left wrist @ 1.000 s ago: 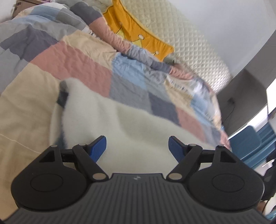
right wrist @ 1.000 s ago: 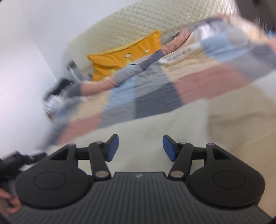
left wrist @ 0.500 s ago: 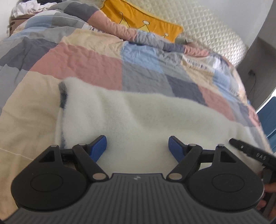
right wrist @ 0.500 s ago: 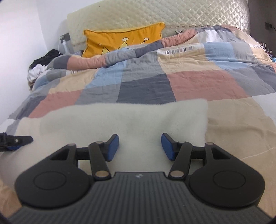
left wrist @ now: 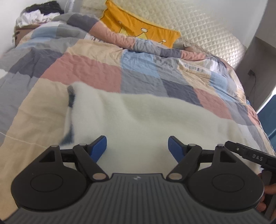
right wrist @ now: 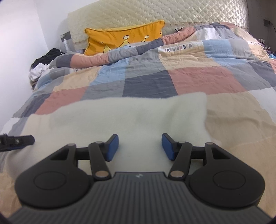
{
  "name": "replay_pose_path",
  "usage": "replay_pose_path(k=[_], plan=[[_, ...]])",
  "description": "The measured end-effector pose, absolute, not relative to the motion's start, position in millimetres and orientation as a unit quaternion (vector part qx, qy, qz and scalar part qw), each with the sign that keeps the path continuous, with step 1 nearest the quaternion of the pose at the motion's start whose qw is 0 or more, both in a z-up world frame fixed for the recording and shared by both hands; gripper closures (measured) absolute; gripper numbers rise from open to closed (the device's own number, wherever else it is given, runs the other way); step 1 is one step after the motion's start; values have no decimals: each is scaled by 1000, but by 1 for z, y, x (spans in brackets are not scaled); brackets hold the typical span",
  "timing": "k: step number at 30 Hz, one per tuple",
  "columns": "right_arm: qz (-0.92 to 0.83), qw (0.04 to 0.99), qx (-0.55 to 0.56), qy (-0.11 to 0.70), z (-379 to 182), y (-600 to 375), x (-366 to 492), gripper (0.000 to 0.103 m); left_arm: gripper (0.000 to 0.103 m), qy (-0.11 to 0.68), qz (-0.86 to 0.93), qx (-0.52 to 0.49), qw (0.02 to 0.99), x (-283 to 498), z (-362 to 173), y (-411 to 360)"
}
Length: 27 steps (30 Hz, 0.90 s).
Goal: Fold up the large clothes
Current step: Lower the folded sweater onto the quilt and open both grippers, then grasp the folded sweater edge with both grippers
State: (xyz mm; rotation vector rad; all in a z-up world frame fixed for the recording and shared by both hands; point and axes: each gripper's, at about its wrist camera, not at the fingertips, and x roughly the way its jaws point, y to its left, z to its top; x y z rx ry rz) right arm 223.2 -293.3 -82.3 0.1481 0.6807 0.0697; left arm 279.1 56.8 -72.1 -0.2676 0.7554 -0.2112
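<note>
Fluffy white fleece clothing (left wrist: 146, 120) lies spread flat on a patchwork quilt (right wrist: 198, 81) on the bed, with a dark edge on its left side. The left gripper (left wrist: 137, 146) hangs over it with its blue pads wide apart, holding nothing. The right gripper (right wrist: 140, 146) is about half open, holding nothing, and a yellow crown pillow (right wrist: 124, 38) leans on the padded headboard (right wrist: 172, 12).

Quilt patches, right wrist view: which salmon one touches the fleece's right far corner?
The large salmon patch right of the dark navy patch; the white fleece corner meets its lower edge. The left salmon patch lies far from that corner.
</note>
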Motion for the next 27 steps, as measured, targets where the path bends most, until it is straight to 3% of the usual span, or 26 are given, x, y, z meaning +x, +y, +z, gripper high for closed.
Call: replay_pose_path(k=[12, 27], plan=[[66, 939, 78, 328, -57, -281, 168, 45, 21, 370, -106, -107, 917, 223, -69, 44], [67, 914, 69, 394, -102, -271, 187, 42, 21, 399, -93, -118, 905, 233, -107, 42]])
